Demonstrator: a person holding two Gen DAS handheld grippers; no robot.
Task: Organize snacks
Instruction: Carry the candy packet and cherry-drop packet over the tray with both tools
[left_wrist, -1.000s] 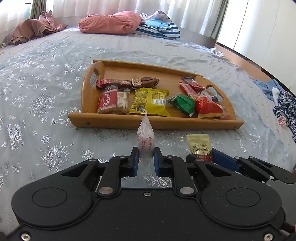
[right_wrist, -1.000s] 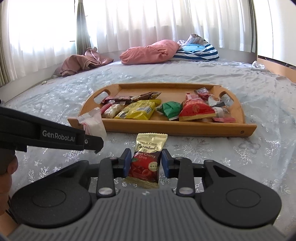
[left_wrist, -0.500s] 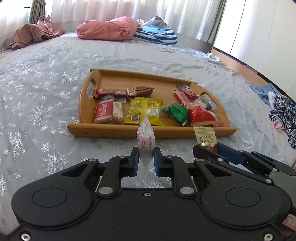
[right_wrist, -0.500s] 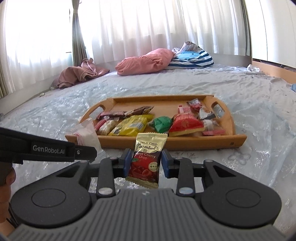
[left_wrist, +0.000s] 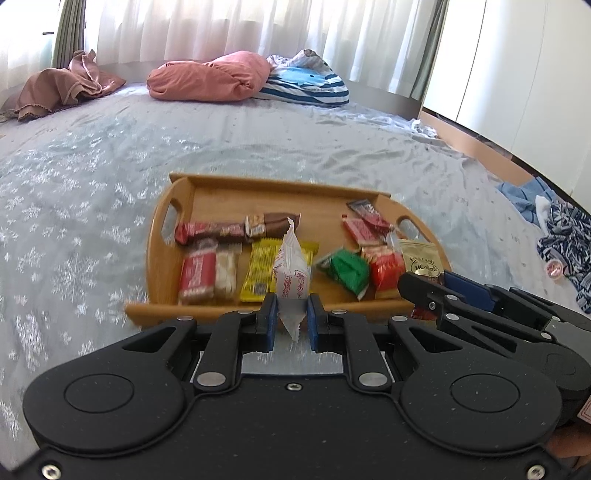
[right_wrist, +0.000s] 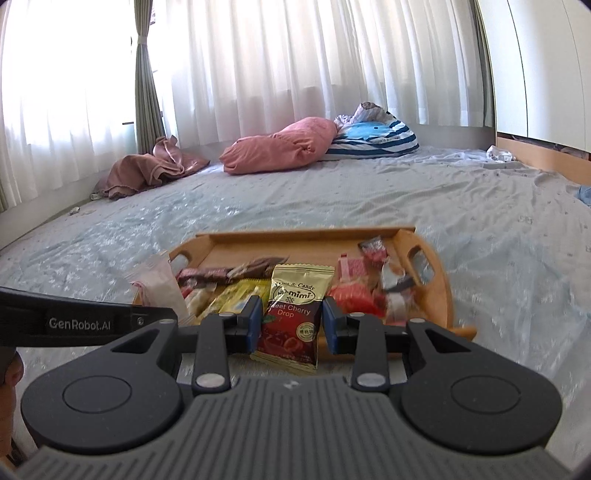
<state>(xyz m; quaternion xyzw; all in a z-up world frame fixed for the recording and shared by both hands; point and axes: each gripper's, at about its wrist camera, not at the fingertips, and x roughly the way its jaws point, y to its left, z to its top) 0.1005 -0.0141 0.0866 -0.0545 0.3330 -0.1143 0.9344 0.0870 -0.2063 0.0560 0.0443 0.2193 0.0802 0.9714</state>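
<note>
Between the blue pads of the left gripper (left_wrist: 290, 320) stands a white snack packet (left_wrist: 291, 275) with red print, pinched upright by its lower part, its crimped top rising in front of the wooden tray (left_wrist: 159, 236). The jaws are clenched on it from both sides. The right gripper (right_wrist: 291, 325) is likewise clamped on a gold and red cherry drop packet (right_wrist: 295, 314), held upright and face-on between its two fingers, with the bottom edge hanging below the pads.

Both packets are held in the air just short of the tray's near rim, the white one to the left and the cherry one to the right. From the left wrist view the right gripper reaches in at the lower right, with the gold top of its packet showing above the fingers.

Inside the tray lie a brown chocolate bar (left_wrist: 275, 223), a red bar (left_wrist: 210, 230) beside it, a red Biscoff packet (left_wrist: 197, 275), a yellow packet (left_wrist: 260, 273), a green packet (left_wrist: 347, 271) and several red wrappers (left_wrist: 365, 225) toward the right handle. The tray rests on a pale blue bedspread (left_wrist: 92, 177) with a snowflake print. At the far end of the bed sit a pink pillow (left_wrist: 210, 75) and a blue striped cushion (left_wrist: 310, 83).
</note>
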